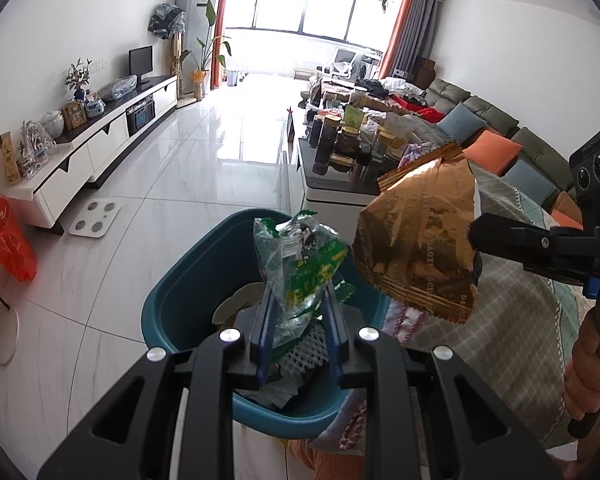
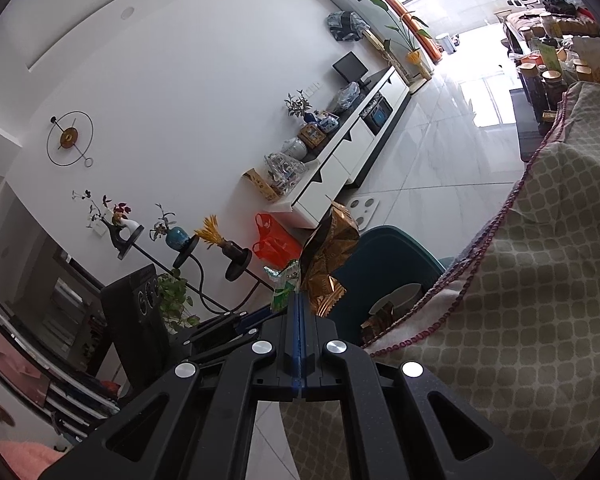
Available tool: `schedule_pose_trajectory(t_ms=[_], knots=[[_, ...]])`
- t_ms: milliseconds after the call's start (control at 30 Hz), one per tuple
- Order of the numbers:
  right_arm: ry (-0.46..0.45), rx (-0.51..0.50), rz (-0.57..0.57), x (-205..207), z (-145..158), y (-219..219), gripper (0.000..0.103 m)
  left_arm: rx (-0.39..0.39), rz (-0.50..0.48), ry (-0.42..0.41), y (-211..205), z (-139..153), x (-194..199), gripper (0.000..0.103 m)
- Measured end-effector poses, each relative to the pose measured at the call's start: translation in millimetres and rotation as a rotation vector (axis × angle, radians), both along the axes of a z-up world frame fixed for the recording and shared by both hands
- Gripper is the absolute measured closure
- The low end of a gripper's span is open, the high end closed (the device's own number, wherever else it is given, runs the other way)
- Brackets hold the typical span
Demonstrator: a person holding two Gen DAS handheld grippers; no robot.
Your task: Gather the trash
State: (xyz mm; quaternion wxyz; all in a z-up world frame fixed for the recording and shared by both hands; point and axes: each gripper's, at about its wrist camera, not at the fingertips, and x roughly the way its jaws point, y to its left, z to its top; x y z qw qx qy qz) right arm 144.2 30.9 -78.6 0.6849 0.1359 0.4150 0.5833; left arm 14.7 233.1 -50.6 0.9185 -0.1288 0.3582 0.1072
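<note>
Wrappers (image 1: 300,264) above bin rim (image 1: 204,240), tong-held.

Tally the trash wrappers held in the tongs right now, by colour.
Green wrapper, in the left tongs: 1
Gold-brown wrapper, in the right tongs: 1
Total: 2, both held above the teal bin.

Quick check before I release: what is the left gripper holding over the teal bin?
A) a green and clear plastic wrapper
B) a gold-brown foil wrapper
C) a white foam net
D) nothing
A: the left gripper pinches the green and clear plastic wrapper above the teal bin; the gold-brown foil wrapper is in the right gripper.
</note>
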Motion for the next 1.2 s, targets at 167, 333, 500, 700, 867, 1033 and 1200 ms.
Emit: schedule_pose_trajectory(t_ms=[167, 333, 500, 700, 867, 1033, 1200], knots=[[0.008, -0.035, 0.005, -1, -2, 13, 0.102, -0.006, 0.014, 0.029, 6, -11, 7, 0.077], [0.01, -0.078, 0.008, -6, -7, 22, 0.1, -0.029, 0.046, 0.049, 12, -22, 10, 0.068], [0.021, -0.118, -0.002, -7, -14, 25, 0.099, -0.062, 0.071, 0.053, 22, -28, 8, 0.065], [0.031, -0.124, -0.02, -4, -13, 25, 0.077, -0.08, 0.077, 0.011, 25, -22, -2, 0.061], [0.016, -0.111, -0.029, -4, -3, 17, 0.077, -0.098, 0.053, -0.049, 19, -11, -12, 0.056], [-0.052, -0.089, -0.065, -9, 14, -12, 0.06, -0.097, -0.004, -0.141, 2, 8, -26, 0.037], [-0.165, -0.075, -0.163, -22, 32, -61, 0.041, -0.085, -0.061, -0.24, -23, 28, -37, 0.012]])
